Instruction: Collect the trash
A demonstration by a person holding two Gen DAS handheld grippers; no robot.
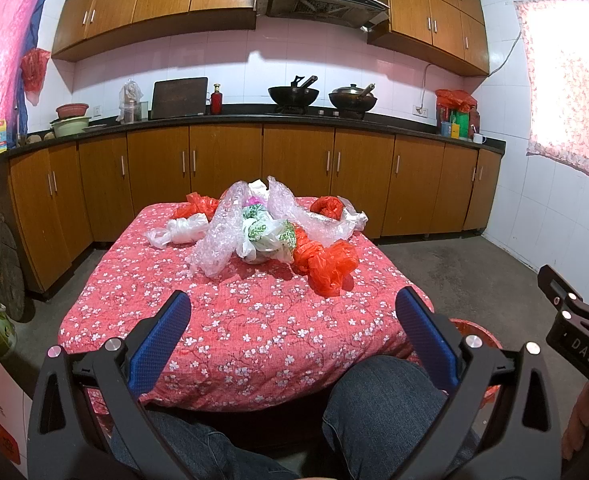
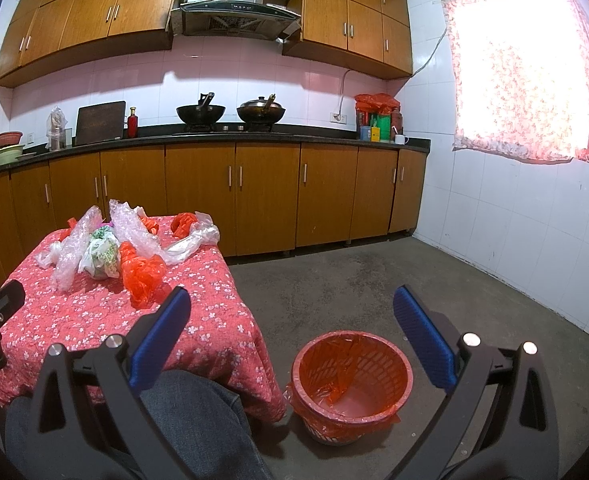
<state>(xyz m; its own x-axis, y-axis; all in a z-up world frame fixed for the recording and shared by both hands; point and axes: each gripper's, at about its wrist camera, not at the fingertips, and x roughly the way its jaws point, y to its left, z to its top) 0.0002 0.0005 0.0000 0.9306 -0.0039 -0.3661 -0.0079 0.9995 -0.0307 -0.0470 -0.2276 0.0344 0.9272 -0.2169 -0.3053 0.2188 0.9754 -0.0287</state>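
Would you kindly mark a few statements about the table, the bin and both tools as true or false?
1. Both tools are open and hold nothing. True: left tool, right tool.
2. The red bin stands on the table. False: it stands on the floor beside the table.
3. The bin has a red liner. True.
4. The plastic bags already lie in the bin. False: they are piled on the table.

Floral-clothed table bears crumpled plastic bags and seemingly bubble wrap.
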